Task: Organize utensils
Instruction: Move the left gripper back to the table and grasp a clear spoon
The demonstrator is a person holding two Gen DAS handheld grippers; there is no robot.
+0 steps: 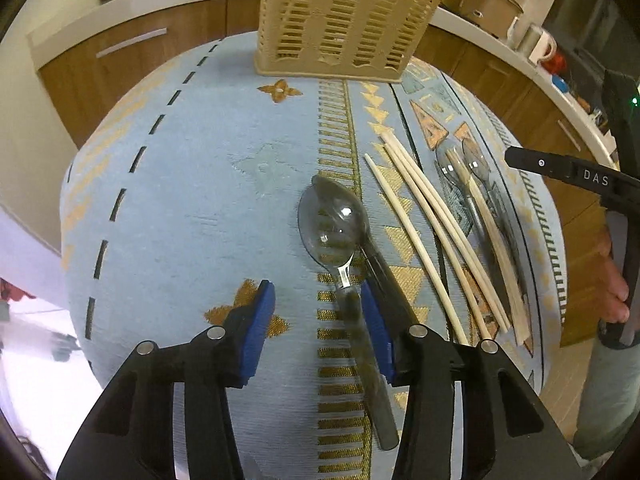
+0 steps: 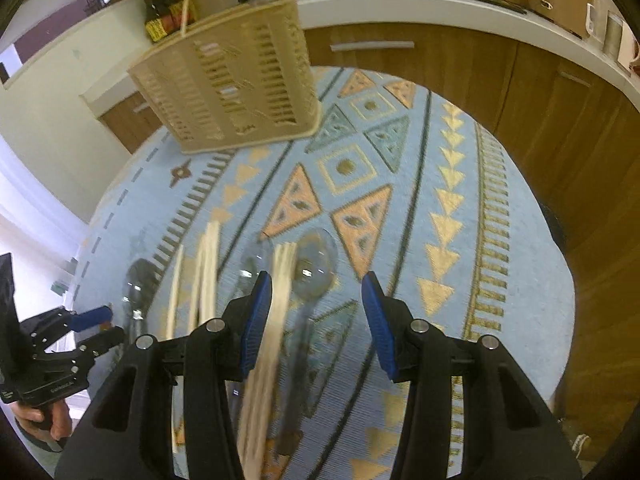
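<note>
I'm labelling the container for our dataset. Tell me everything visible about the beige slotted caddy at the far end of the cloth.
The utensil caddy is a beige, plastic-looking box with walls cut into rows of slots and a solid base lip. It stands upright at the far edge of the blue patterned tablecloth, apart from the spoons and chopsticks. The right wrist view shows a pale stick rising from it. Neither gripper touches it.

Your right gripper point(image 2: 318, 320) points down at the patterned blue cloth point(image 2: 460, 216), its blue pads apart. Between them lies a clear plastic spoon point(image 2: 314, 268), bowl away from you, with a bundle of pale chopsticks point(image 2: 280, 300) just beside the left pad. Further left lie more chopsticks point(image 2: 208, 264) and another spoon point(image 2: 138, 284), near your left gripper point(image 2: 102, 322). The beige slotted utensil basket point(image 2: 232, 80) stands at the cloth's far edge.
</note>
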